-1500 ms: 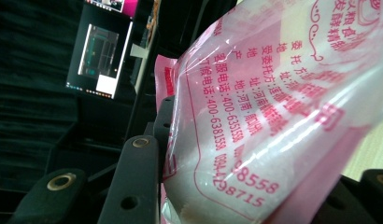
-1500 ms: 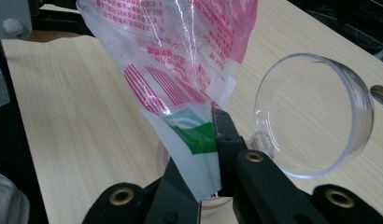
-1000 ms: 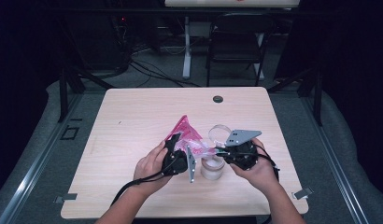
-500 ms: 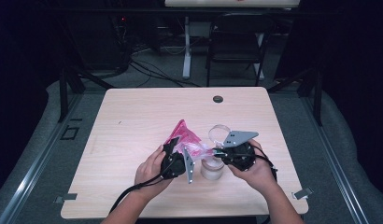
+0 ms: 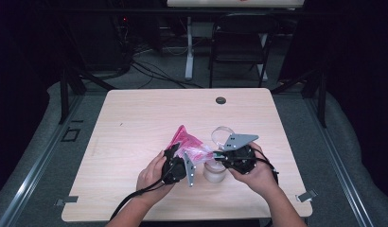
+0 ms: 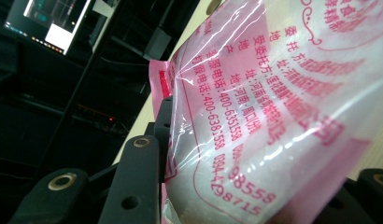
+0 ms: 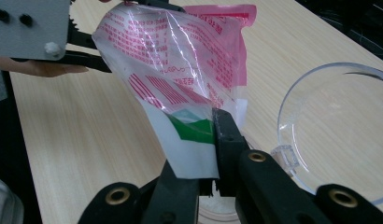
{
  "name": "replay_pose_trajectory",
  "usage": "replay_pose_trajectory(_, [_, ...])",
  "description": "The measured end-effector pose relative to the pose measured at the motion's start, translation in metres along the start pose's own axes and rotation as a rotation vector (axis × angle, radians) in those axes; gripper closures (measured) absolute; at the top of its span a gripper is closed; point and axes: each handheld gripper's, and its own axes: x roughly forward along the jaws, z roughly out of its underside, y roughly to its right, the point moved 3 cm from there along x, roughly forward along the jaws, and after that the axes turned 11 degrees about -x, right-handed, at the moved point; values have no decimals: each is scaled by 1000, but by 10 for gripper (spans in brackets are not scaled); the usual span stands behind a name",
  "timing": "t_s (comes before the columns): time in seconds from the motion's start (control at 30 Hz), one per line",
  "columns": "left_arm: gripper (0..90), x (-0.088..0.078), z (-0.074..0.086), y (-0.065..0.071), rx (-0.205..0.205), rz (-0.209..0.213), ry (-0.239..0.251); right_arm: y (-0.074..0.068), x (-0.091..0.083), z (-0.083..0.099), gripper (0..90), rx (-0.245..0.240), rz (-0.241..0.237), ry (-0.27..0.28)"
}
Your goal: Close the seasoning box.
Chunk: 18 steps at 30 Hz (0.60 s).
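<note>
High view: the left gripper and right gripper are stretching a pink bag just above a jar, likely for pouring. Left gripper view: jaws are closing on the bag's edge. Right gripper view: jaws are pinching its corner; a clear lid is lying beside the jar.

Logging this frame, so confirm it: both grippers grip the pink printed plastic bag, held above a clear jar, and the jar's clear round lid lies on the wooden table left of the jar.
Wrong on the side. In the high view the clear round lid lies on the light wooden table behind and slightly right of the clear jar. The rest holds: the left gripper and right gripper both grip the pink printed plastic bag.
</note>
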Motion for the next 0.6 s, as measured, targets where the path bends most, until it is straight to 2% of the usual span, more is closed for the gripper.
replay_pose_trajectory(0.3, [673, 2, 3, 1, -31, 20, -22, -3, 0, -2, 851, -7, -11, 14])
replay_pose_trajectory(0.4, [675, 3, 4, 0, -41, 30, -30, -2, 0, -3, 771, 4, -10, 29])
replay_pose_trajectory(0.43, [676, 4, 4, 1, -72, 40, -15, -2, 0, -3, 748, 8, -7, 34])
replay_pose_trajectory(0.47, [676, 4, 4, 0, -68, 50, -24, -2, -1, -4, 725, 10, -16, 43])
replay_pose_trajectory(0.53, [677, 5, 4, 3, -95, 63, -15, -2, -2, -5, 677, 12, -27, 64])
replay_pose_trajectory(0.6, [677, 5, 4, 5, -88, 68, -19, -3, -2, -6, 618, -4, -33, 71])
